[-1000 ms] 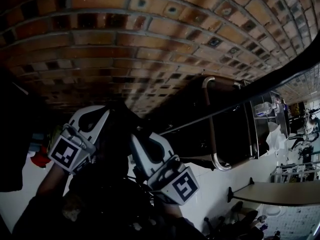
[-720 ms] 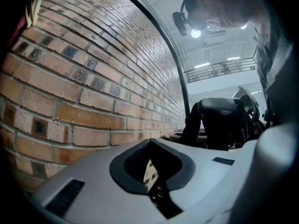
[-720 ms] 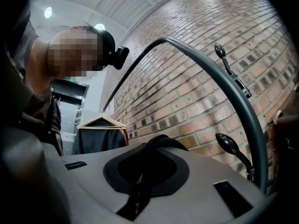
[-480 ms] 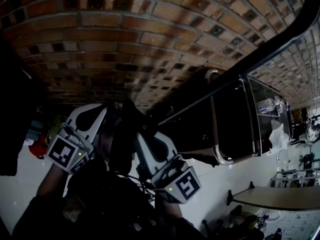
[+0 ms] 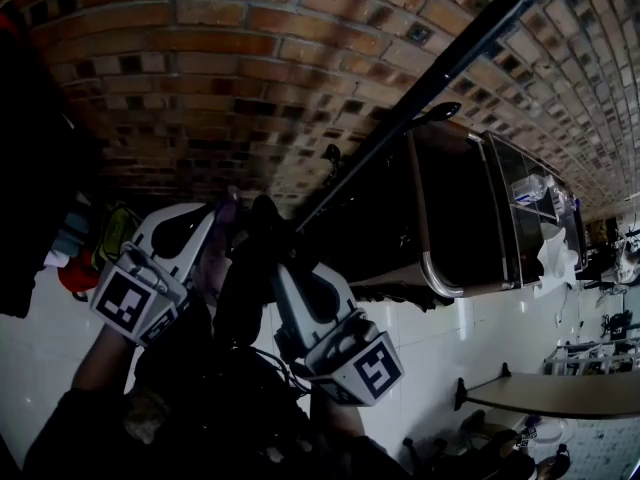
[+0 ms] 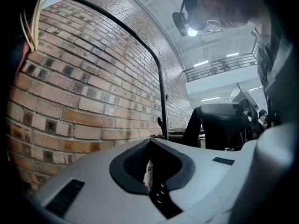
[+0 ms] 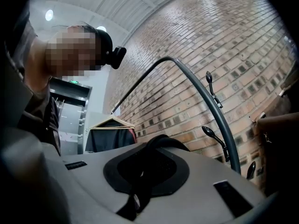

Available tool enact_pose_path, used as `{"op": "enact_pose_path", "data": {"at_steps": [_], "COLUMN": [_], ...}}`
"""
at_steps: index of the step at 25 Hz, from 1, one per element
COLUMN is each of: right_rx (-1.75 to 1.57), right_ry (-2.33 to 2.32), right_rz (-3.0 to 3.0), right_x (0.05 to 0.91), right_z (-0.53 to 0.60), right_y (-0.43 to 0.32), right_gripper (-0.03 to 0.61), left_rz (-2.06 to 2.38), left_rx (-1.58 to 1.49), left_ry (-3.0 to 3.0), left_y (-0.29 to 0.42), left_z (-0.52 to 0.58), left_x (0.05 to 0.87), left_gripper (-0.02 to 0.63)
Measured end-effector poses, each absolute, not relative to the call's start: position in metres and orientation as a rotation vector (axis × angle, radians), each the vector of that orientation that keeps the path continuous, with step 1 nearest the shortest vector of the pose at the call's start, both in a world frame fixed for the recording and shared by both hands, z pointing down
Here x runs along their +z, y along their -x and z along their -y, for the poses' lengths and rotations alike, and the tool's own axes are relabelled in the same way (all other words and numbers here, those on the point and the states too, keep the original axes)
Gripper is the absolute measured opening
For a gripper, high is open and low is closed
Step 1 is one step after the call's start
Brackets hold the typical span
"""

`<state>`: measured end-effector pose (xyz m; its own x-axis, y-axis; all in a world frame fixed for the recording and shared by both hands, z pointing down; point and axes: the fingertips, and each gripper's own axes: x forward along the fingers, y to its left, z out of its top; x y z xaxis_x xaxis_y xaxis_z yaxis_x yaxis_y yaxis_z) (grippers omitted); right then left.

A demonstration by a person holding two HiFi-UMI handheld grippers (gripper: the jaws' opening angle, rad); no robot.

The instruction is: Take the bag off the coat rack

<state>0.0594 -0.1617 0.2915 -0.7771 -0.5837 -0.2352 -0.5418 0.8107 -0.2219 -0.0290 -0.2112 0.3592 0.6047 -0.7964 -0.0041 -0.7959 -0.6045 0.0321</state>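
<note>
Clamping the strap point(image 7: 162, 138), the right claw point(image 7: 148, 168) flanks the bag point(image 5: 245, 288); the left claw point(image 6: 154, 164) pinches its pale edge point(image 6: 147, 174).

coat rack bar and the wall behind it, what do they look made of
Coat rack bar: probably metal tube with a dark grey matte coat; it bends smoothly and has small hooks attached. Wall: brick, rough reddish-brown, with pale mortar joints.

The black coat rack point(image 7: 224, 125) bears hooks point(image 7: 208, 132) and a dark garment point(image 7: 110, 138) on a hanger.
</note>
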Motion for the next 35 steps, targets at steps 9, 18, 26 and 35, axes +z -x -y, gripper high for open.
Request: {"op": "enact_pose_path", "data": {"at_steps": [9, 18, 26, 35], "right_rx": [-0.250, -0.240, -0.224, -0.234], "right_ry": [0.824, 0.864, 0.970, 1.013], "right_rz": [-2.690, -2.626, -2.572, -2.618], "right_x": [0.286, 0.273, 0.261, 0.284], "right_z": [0.088, 0.028, -0.022, -0.068], "right_y": [-0.078, -0.070, -0.060, -0.043], "right_gripper": [0.020, 0.020, 0.020, 0.020], "left_rz": [1.434, 1.407, 1.375, 1.370], "left_rx": [-0.030, -0.043, -0.028, -0.049], "left_ry": [-2.791, -2.833, -2.832, -2.831], "left_y": [0.021, 0.027, 0.053, 0.070], "left_z": [0.132, 0.064, 0.002, -0.043], "left_x": [0.345, 0.337, 0.335, 0.339], "left_gripper": [0.032, 0.032, 0.032, 0.032]}}
